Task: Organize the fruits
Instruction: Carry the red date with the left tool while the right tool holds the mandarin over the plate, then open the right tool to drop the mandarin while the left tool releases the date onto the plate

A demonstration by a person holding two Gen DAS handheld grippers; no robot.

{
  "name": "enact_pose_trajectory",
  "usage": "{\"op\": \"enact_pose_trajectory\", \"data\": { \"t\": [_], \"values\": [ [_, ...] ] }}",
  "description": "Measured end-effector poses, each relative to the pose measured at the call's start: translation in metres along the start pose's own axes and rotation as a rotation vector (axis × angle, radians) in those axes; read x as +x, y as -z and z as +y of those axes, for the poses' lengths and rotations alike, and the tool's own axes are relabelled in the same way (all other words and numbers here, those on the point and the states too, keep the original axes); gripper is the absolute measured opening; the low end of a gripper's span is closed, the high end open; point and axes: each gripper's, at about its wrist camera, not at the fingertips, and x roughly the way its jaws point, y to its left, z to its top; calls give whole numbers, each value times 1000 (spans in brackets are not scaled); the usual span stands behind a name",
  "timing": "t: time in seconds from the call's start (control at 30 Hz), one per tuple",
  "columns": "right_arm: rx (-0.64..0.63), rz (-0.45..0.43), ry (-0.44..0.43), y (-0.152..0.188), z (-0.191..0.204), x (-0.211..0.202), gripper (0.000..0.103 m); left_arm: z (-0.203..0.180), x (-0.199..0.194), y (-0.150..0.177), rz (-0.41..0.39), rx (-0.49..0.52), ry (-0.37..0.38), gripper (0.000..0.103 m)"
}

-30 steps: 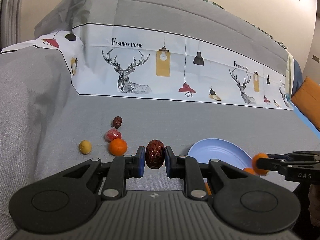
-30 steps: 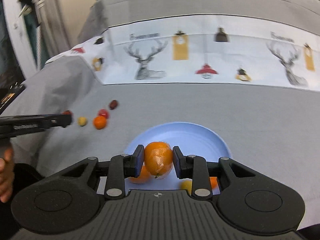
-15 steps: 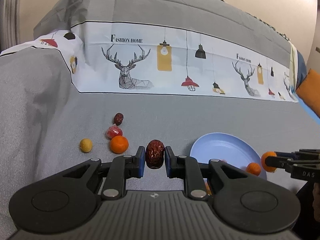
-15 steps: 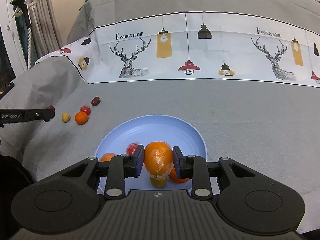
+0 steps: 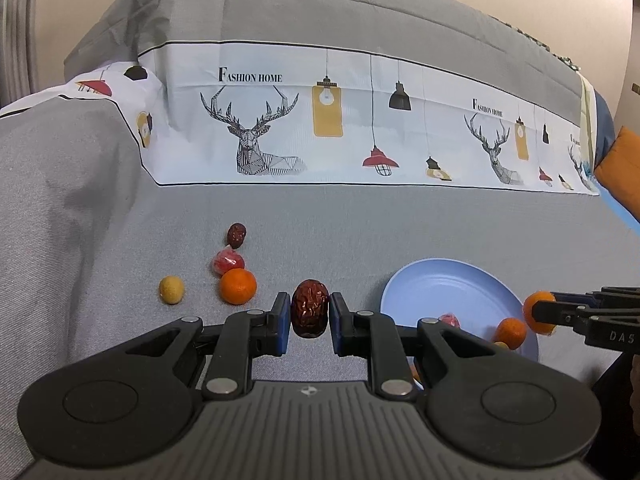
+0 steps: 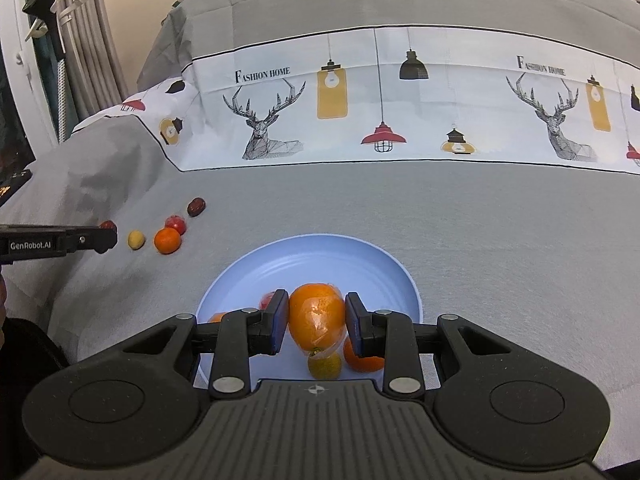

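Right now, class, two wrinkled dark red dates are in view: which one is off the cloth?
The date clamped between the left gripper jaws. The other date lies on the grey cloth, behind the wrapped red fruit and orange.
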Motion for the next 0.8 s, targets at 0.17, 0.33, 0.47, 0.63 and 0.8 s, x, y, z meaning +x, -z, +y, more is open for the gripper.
{"op": "enact_pose_trajectory", "data": {
  "t": [0.17,0.33,0.47,0.63,0.8],
  "values": [
    [2,-5,8,0,0,1,32,-3,2,1,2,15,-5,22],
    [-11,-30,34,-1,2,1,32,-8,5,2,8,42,-13,22],
    [-3,-42,53,-3,0,3,32,-16,10,3,14,71,-20,22],
    [2,-42,65,-3,-1,6,32,-27,16,8,29,18,25,22],
    [3,-44,77,-2,-2,5,32,-62,21,31,51,24,134,22]
  ]
}}
